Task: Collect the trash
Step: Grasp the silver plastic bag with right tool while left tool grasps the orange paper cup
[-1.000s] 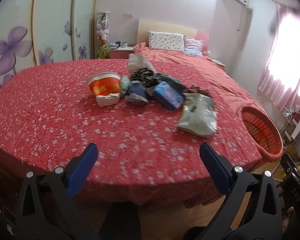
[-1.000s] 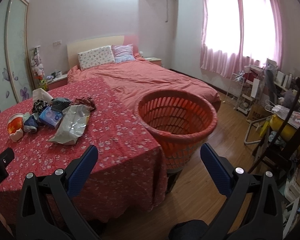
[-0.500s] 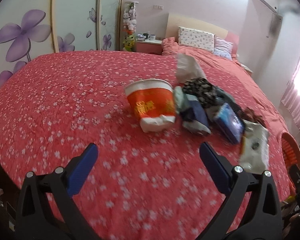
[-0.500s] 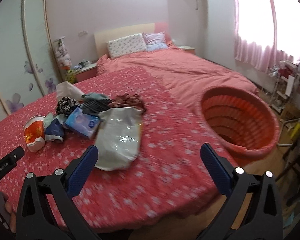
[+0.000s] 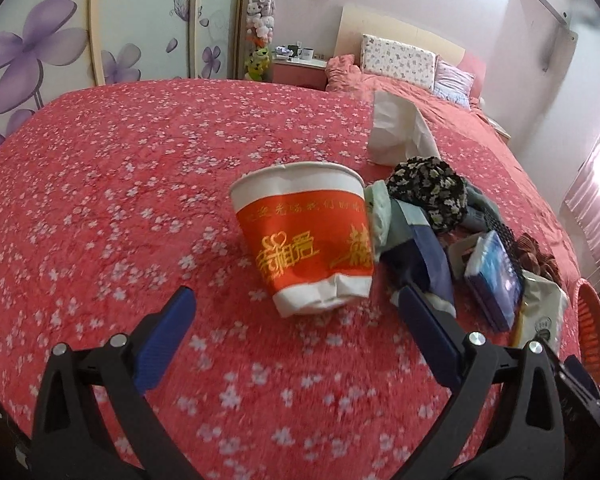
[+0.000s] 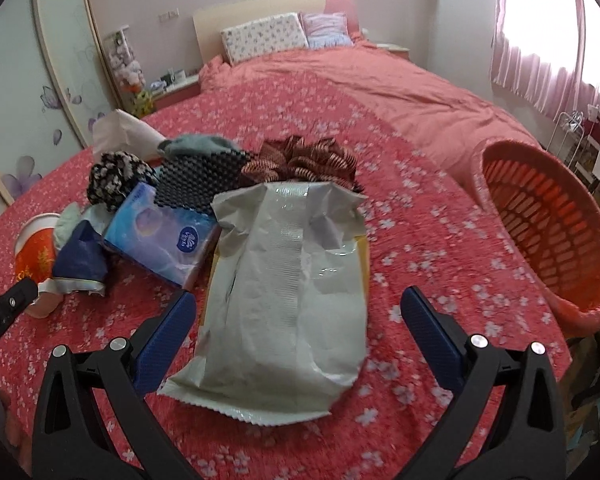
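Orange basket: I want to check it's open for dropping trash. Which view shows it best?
The right wrist view: the orange basket shows its open mouth and slatted inside at the bed's edge. The left wrist view catches only a sliver at the frame's right edge.

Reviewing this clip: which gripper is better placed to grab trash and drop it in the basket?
Right gripper: open, straddling the grey bag, orange basket beside it. Left gripper faces the paper cup, farther away.

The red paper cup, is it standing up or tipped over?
Standing, but leaning. The red paper cup sits mouth-up on the bedspread, its crumpled base tilting it against the trash pile.
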Demonstrator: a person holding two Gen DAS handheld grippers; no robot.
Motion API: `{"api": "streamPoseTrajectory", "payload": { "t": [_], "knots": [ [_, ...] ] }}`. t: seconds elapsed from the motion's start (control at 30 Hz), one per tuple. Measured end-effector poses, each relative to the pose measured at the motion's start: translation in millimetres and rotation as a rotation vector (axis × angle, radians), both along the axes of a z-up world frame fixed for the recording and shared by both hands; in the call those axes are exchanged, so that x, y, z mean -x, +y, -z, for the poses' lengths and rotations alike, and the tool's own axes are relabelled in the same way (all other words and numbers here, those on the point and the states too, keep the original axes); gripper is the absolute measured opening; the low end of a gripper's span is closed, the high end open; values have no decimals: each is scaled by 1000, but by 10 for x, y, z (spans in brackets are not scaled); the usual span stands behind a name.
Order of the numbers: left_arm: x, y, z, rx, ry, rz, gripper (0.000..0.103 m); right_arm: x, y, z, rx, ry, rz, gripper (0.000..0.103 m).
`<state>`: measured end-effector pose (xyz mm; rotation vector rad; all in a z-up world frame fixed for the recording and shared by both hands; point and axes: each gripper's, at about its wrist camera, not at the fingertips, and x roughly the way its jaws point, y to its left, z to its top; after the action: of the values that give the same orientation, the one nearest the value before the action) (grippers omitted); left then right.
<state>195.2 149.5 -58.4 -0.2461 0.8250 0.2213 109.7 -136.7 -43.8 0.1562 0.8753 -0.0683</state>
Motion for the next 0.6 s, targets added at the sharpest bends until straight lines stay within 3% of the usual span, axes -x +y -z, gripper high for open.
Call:
{"api": "streamPoseTrajectory", "payload": {
  "t": [0.17, 0.3, 0.5, 0.6],
  "knots": [
    [-191, 50, 70, -11, 27, -19, 99, -23, 26, 86, -3, 39, -14, 90],
    [-302, 71, 102, -10, 41, -11, 96, -7, 60, 69, 30, 22, -28, 72],
    [-438, 45, 151, -15, 63, -3, 95, 5, 46, 64, 40, 12, -33, 61],
    [-519, 68, 186, -3, 73, -2, 83, 1, 45, 63, 44, 5, -45, 55]
  ]
}}
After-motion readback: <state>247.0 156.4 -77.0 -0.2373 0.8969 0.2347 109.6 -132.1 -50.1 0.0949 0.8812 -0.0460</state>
